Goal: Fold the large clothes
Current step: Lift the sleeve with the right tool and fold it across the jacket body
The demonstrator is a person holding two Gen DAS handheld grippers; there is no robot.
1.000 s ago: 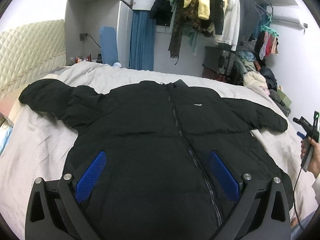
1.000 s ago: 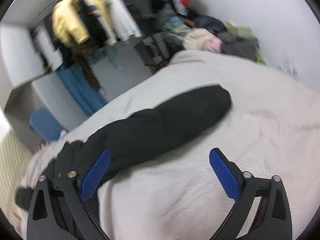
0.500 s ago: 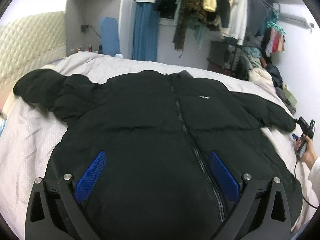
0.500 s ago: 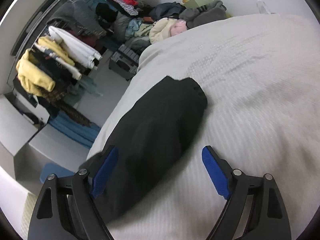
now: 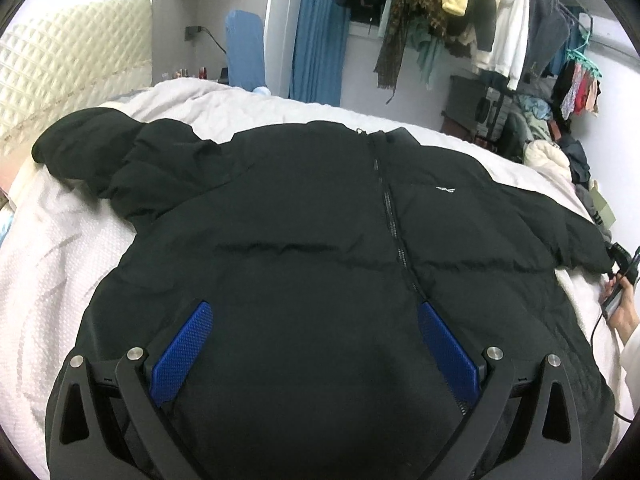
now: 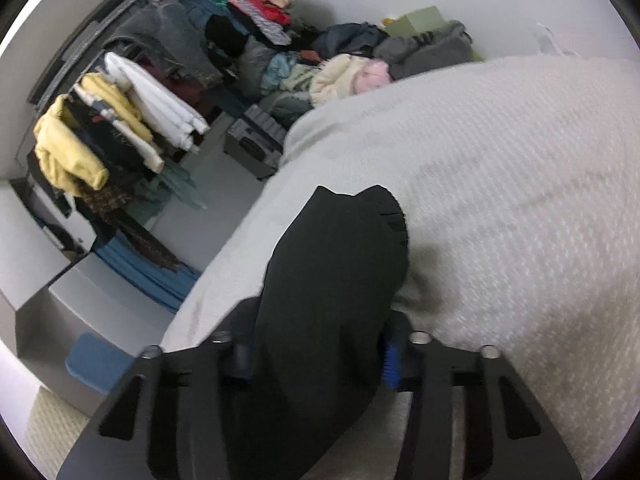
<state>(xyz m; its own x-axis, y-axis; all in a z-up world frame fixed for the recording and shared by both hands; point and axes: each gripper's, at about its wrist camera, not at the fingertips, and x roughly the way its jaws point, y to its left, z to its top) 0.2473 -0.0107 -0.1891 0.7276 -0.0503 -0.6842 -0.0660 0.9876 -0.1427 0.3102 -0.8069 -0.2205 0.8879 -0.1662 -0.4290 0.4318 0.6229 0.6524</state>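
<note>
Nearest, the left gripper (image 5: 314, 344) hangs over the jacket's (image 5: 312, 240) hem with its fingers spread wide and holding nothing, while the right gripper (image 6: 316, 356) has its fingers pinched on the sleeve (image 6: 340, 264), whose cuff points toward 12 o'clock. The jacket lies zipped and flat on the bed (image 5: 52, 248), collar at 12, the other sleeve out at 10. The step looks like the first sleeve fold; next, that sleeve should probably be carried across the chest, kept flat.
</note>
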